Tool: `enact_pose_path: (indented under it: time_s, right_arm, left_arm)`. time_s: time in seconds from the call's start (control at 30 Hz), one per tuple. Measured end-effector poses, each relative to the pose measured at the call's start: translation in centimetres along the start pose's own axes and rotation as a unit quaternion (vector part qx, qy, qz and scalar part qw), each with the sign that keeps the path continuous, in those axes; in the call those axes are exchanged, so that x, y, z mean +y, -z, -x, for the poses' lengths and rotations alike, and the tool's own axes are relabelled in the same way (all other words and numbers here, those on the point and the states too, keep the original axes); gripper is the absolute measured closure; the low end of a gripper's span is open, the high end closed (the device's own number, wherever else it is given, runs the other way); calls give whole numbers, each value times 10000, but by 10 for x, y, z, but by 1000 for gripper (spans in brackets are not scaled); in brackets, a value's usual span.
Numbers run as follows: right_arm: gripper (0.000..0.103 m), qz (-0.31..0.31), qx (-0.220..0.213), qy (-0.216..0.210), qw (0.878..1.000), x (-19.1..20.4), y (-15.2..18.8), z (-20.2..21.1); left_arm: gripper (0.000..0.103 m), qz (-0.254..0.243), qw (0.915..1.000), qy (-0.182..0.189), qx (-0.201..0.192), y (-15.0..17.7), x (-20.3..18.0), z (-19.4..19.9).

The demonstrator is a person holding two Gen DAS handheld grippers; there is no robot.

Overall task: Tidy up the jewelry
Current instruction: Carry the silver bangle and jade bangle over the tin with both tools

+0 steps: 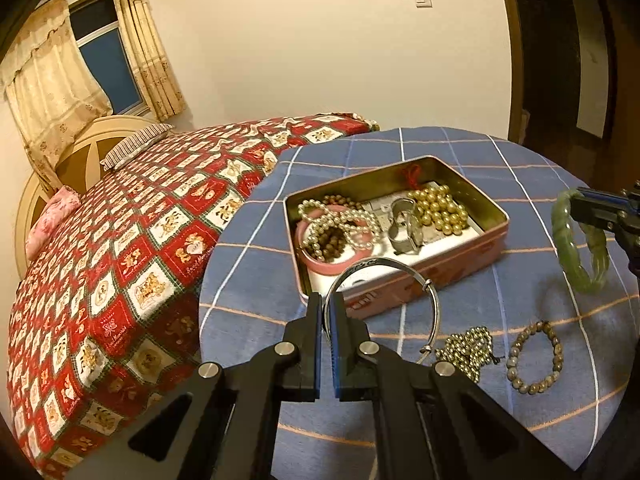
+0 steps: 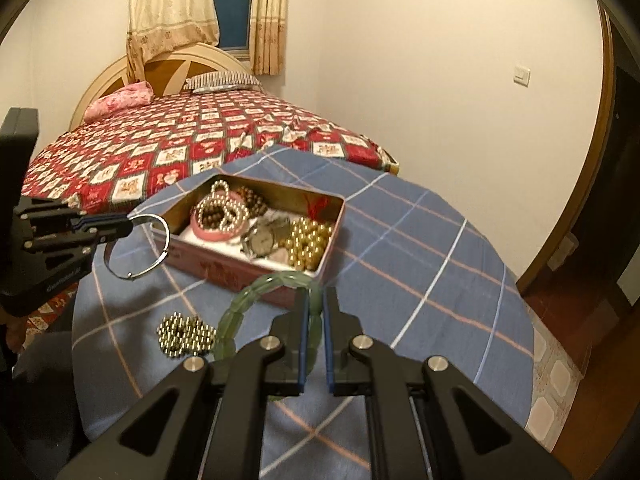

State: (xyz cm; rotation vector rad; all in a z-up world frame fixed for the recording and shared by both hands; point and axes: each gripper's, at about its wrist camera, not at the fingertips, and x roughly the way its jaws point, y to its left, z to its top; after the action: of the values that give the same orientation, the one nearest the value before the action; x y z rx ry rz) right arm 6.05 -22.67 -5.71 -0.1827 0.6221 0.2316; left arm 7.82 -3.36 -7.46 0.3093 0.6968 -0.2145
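We list first the bed [image 2: 200, 136] under its red patterned quilt, standing behind the table [image 1: 500, 168], which is round and covered in a blue checked cloth. On the table we record an open pink tin [image 1: 440, 276], holding pearl strands [image 1: 340, 220], gold beads [image 1: 440, 208], a watch [image 2: 262, 242] and a pink bangle [image 1: 320, 264].

Our left tongs [image 1: 327, 304] are clamped on a silver bangle [image 1: 434, 300], held clear of the table just in front of the tin's near wall. Our right tongs [image 2: 314, 300] are clamped on a green jade bangle [image 2: 240, 308], raised above the cloth, to the right of the tin in the left wrist view.

Loose on the cloth near the tin we note a gold bead chain [image 1: 468, 350] in a heap and, just beside it, a brown bead bracelet [image 1: 534, 358].
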Motion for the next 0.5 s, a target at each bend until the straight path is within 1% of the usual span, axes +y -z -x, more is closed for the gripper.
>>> enact_pose_path:
  time_s: [0.5]
  right_arm:
    - [94, 270, -176, -7, 9995, 10, -41, -23]
  left_arm:
    - [100, 64, 9998, -160, -70, -29, 16, -17]
